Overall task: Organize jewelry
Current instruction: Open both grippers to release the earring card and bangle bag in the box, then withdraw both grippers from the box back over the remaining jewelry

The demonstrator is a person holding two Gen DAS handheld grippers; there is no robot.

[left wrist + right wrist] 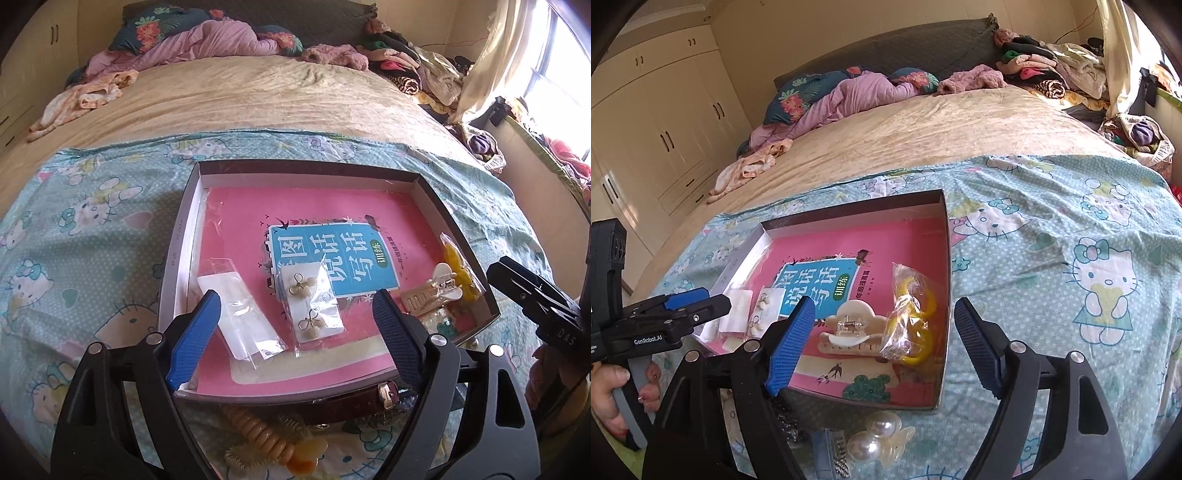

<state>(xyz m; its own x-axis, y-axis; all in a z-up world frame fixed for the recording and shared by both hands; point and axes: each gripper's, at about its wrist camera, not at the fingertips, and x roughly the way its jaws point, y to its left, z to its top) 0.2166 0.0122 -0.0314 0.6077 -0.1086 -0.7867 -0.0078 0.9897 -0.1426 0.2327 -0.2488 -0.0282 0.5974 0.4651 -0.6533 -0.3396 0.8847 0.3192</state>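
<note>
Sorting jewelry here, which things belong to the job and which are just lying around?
Job:
shallow cardboard box
bagged card of gold bow earrings
cream hair claw clip
bagged yellow rings
pearl hair clip
amber coil hair tie

Lying about:
pink workbook
purple quilt
clothes pile

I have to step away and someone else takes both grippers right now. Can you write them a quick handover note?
Left gripper: open, empty, above the box.
Right gripper: open, empty, at the box's right wall.
Done, in the box: earring card, clear packet, cream hair claw, bagged yellow rings.
Left, on the sheet in front of the box: pearl clip, coil hair tie, dark strap.
</note>
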